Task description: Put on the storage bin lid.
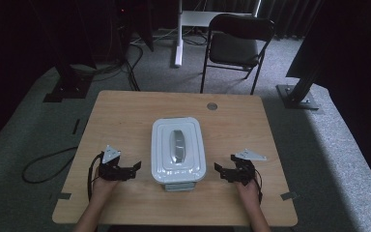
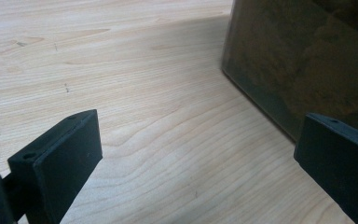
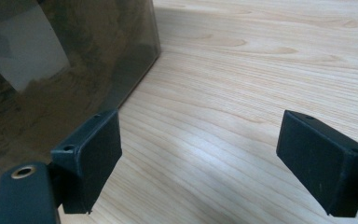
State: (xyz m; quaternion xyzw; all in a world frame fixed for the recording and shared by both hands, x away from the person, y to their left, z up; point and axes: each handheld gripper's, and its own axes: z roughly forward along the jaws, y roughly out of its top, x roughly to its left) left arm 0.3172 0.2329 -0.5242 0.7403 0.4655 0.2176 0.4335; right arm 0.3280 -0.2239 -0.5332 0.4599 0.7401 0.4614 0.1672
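Observation:
A lidded box [image 1: 178,150] with a white lid and a grey handle sits mid-table; its dark see-through wall [image 2: 303,60] [image 3: 51,70] looms close in both gripper views. My left gripper [image 1: 136,168] rests on the table just left of the box, jaws wide apart and empty. My right gripper [image 1: 218,169] rests just right of the box, also open with nothing between its jaws. In the left gripper view my left gripper [image 2: 200,158] frames bare wood beside the box wall. In the right gripper view my right gripper [image 3: 200,158] frames bare wood as well.
The wooden table [image 1: 125,121] has a round cable hole [image 1: 212,106] at the back. A black folding chair [image 1: 236,43] stands beyond it, with dark stands at both sides and a cable [image 1: 43,166] on the grey carpet.

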